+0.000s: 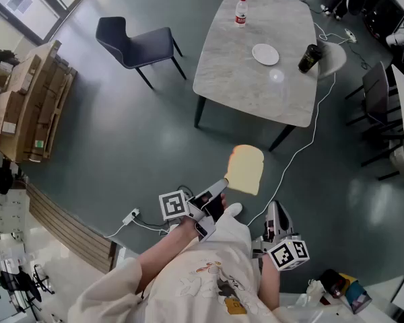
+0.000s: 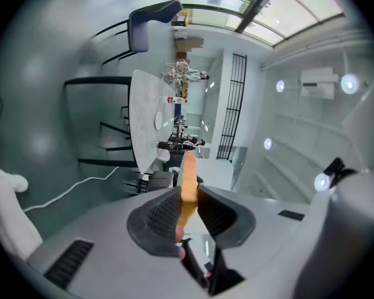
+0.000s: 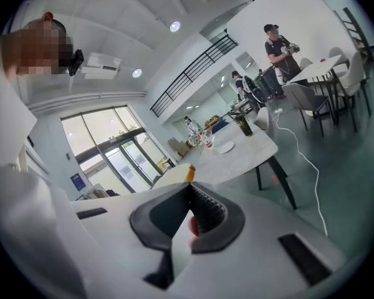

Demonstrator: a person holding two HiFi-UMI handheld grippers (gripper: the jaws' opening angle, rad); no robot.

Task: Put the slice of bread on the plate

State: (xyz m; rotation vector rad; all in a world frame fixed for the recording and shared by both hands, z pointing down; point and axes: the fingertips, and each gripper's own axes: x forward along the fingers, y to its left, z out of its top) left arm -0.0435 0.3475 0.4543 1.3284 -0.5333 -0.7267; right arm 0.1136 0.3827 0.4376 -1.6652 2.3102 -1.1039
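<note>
A slice of bread (image 1: 245, 169) is held out over the grey floor, short of the table, with my left gripper (image 1: 221, 184) shut on its near edge. In the left gripper view the bread (image 2: 188, 170) stands edge-on with both pads pressed on it. The white plate (image 1: 265, 54) lies on the marble table (image 1: 242, 79) far ahead; it also shows as a plate (image 2: 158, 121) and a plate (image 3: 224, 147) in the gripper views. My right gripper (image 1: 275, 208) hangs low beside my body; its jaws (image 3: 188, 185) meet at the tips with nothing in them.
On the table stand a water bottle (image 1: 240, 11) and a dark cup (image 1: 309, 58) next to the plate. A dark chair (image 1: 138, 44) stands left of the table. A white cable (image 1: 303, 147) runs across the floor. Cardboard boxes (image 1: 28, 99) sit at the left. A person (image 3: 279, 48) stands in the distance.
</note>
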